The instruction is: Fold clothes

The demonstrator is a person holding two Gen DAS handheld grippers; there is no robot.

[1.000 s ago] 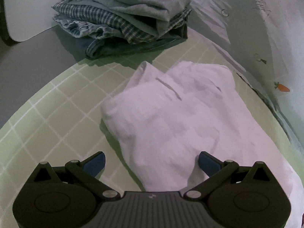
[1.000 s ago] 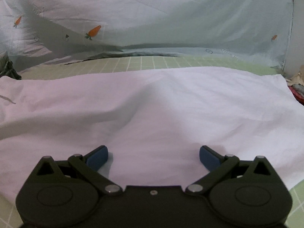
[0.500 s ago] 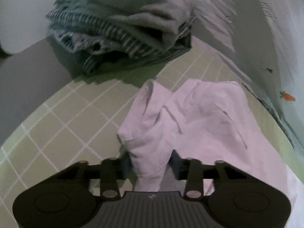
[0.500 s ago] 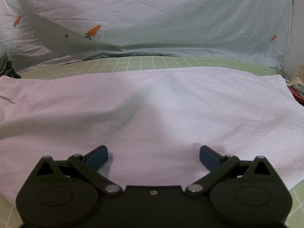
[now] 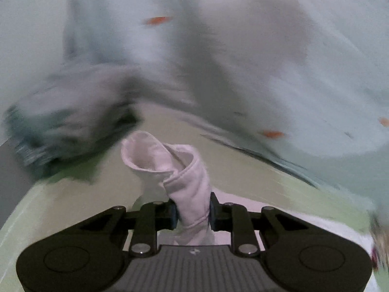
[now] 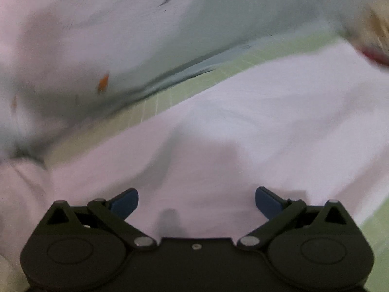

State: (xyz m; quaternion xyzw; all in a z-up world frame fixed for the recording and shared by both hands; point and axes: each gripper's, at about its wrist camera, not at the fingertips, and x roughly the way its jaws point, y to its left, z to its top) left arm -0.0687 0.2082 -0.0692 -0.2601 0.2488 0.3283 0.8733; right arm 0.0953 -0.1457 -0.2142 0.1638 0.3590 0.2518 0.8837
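The left hand-held gripper (image 5: 192,213) is clenched on a bunched fold of the white garment (image 5: 170,170), its fingers pressing the cloth from both sides; the pinched part rises above the fingertips as a rolled, hemmed tube that curls over toward the left. Beneath it lies the green checked mat (image 5: 238,170), and past the tube, on the left, sits a blurred stack of folded clothes (image 5: 70,121) in grey and dark tones. A pale blue sheet with small orange carrot prints (image 5: 267,60) fills the background, smeared by motion. In the right wrist view the right hand-held gripper (image 6: 196,202) is released, its blue-tipped fingers (image 6: 125,200) spread wide and gripping nothing, hovering just over the white garment (image 6: 255,133), which lies spread across the green checked mat (image 6: 165,102) with soft wrinkles and a shadow under the fingers. The garment's far edge runs diagonally, with a strip of mat showing between it and the carrot-print sheet (image 6: 170,36). At the far right edge a blurred tan and red bundle (image 6: 374,31) is too smeared to identify.
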